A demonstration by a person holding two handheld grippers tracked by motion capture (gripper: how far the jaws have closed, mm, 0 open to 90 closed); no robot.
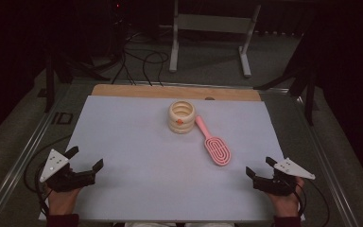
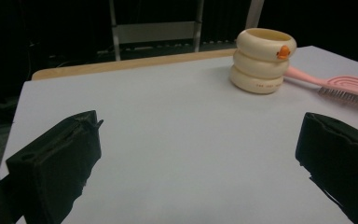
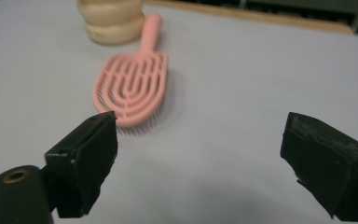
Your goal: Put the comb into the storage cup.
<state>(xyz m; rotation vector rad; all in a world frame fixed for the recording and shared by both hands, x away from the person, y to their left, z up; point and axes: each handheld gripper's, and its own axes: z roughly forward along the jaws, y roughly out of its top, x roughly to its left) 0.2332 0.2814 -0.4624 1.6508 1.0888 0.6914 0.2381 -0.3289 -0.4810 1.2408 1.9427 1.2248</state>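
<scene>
Overhead, we note the left gripper (image 1: 86, 159) and right gripper (image 1: 258, 166) both spread wide and empty at the near table (image 1: 123, 142) corners, well apart from the pink hairbrush (image 1: 213, 143) touching the cream cup (image 1: 181, 117). Left gripper view: we see the cup (image 2: 263, 60) far off, brush (image 2: 340, 88) beside it. Right gripper view: we see the brush (image 3: 134, 86) ahead of the parted jaws.

A: In the right gripper view, what is cut off at twelve o'clock?
B: The cream ringed cup (image 3: 110, 21); its top is cropped.
A: And the pink brush (image 2: 349, 88) in the left gripper view?
B: Its head leaves at three o'clock.
</scene>
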